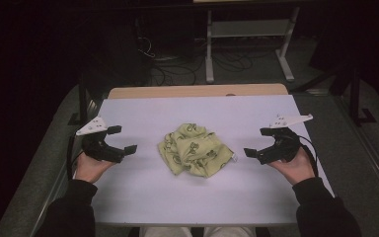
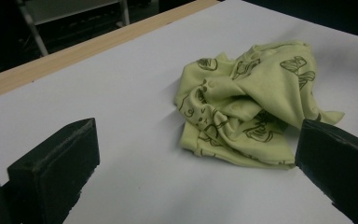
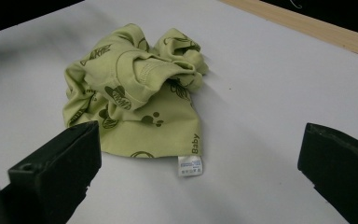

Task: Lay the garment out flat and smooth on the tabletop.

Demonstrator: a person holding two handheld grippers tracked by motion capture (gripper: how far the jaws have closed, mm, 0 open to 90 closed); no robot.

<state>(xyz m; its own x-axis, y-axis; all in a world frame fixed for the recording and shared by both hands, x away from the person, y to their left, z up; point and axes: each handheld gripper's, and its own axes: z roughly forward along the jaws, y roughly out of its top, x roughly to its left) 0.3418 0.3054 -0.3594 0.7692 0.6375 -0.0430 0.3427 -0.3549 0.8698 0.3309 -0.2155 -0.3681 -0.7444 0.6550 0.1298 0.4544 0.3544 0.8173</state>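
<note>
A crumpled light-green baby garment (image 1: 196, 149) with dark printed figures lies in the middle of the white table top (image 1: 143, 116). My left gripper (image 1: 123, 138) rests at the table's left, jaws spread wide and empty, pointing toward the garment (image 2: 247, 107). At the right, my right gripper (image 1: 259, 142) is likewise open and empty, a short way from the cloth. In the right gripper view the garment (image 3: 135, 93) shows a small white label (image 3: 189, 165) and the word "Baby" on its near hem.
A wooden strip (image 1: 197, 91) runs along the table's far edge. Behind it, on the dark floor, stand a white metal frame (image 1: 246, 42) and tangled cables (image 1: 177, 64). White surface lies open all around the garment.
</note>
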